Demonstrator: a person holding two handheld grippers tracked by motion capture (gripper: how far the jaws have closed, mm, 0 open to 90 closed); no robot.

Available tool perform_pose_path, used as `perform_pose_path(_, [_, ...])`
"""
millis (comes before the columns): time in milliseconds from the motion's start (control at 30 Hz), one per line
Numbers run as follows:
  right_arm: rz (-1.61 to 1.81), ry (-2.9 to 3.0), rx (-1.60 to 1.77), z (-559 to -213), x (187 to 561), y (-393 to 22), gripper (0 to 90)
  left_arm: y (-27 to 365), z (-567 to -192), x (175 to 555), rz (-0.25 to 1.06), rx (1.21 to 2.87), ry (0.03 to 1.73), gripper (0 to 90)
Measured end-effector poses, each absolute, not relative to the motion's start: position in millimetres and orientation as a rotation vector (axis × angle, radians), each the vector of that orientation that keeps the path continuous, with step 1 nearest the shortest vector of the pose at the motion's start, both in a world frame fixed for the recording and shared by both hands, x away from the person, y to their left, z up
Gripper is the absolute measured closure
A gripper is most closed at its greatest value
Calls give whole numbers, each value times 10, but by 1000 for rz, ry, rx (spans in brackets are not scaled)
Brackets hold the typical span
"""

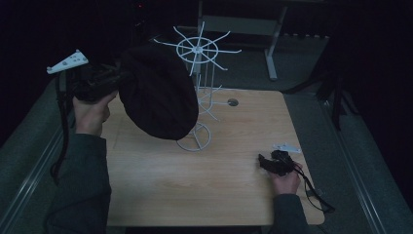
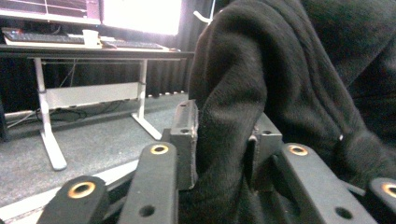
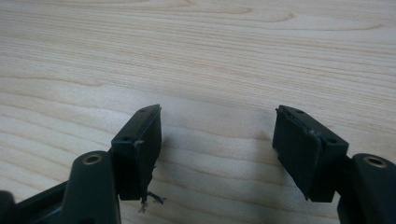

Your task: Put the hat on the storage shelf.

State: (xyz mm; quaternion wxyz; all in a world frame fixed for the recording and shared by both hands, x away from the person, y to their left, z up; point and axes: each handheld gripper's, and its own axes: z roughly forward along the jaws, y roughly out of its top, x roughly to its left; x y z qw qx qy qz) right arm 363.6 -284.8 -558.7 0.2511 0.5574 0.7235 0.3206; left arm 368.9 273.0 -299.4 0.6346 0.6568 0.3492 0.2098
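High view: the left gripper (image 1: 104,80) holds a black knit hat (image 1: 158,92) raised beside the white wire rack (image 1: 197,92), the hat overlapping the rack's upper prongs. Whether it hangs on one cannot be told. The right gripper (image 1: 267,162) rests low on the wooden table (image 1: 195,190), well apart. Judged step: hanging the hat. The next move calls for release once a prong bears it.

Left gripper view adds the grip: the hat's fabric lies between the jaws, both pads against it. Right gripper view adds spread, empty jaws.
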Motion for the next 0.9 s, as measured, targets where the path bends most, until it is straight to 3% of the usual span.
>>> perform_pose_path(167, [873,1969,1516,-5587,3636,-2848,325,2736,-2996,3695,476,1494,805,649])
perform_pose_path(900, [875,1970,1517,-5587,3636,-2847,325,2764,-2987,3673,470,1444,851,321])
